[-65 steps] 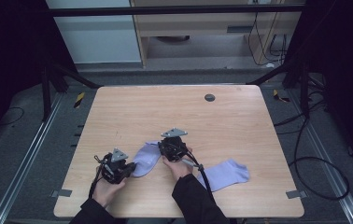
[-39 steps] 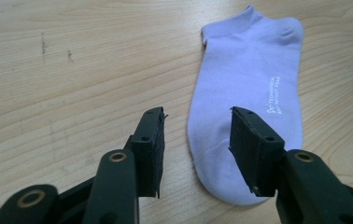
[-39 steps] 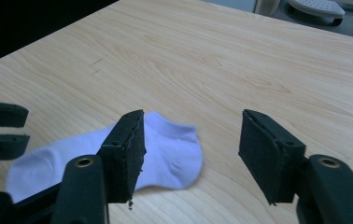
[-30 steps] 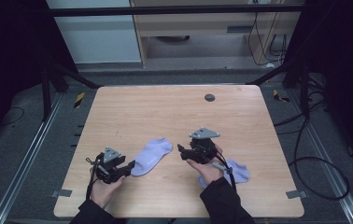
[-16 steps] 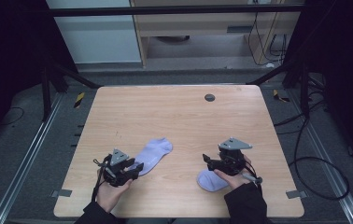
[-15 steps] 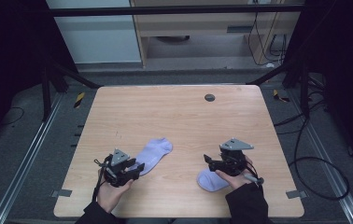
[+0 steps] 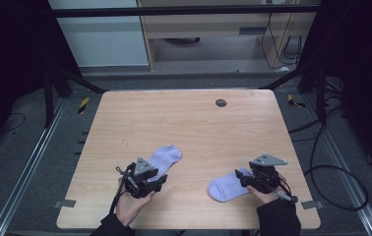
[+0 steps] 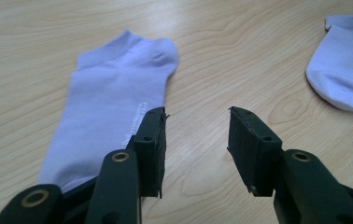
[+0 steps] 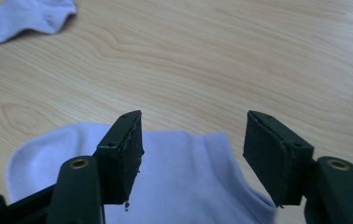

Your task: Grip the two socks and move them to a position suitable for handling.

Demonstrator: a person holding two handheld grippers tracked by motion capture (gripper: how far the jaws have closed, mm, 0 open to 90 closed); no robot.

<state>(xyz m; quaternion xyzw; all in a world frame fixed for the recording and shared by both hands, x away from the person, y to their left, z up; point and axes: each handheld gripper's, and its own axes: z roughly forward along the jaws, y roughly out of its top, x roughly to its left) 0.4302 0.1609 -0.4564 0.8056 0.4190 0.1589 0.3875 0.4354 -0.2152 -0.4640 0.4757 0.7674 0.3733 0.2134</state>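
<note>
Two lavender socks lie flat on the wooden table (image 7: 194, 128). The left sock (image 7: 167, 157) (image 8: 114, 93) lies just beyond and left of my left gripper (image 7: 159, 181) (image 8: 197, 126). Its jaws have just been closing but stand open, with bare wood between them. My right gripper (image 7: 245, 181) (image 9: 193, 135) hovers low over one end of the right sock (image 7: 226, 187) (image 9: 188, 186). Its jaws have also just been closing and remain open, astride the sock's edge without pressing it. Each gripper view catches the other sock farther off (image 8: 347, 70) (image 9: 20, 18).
A small black round disc (image 7: 221, 103) sits near the table's far edge. Both hands work close to the near edge. Cables (image 7: 331, 167) and metal rails (image 7: 31, 167) lie on the floor around the table.
My right gripper has travelled right from the left sock and come down over the right sock. My left gripper has shifted slightly right, closer to the left sock.
</note>
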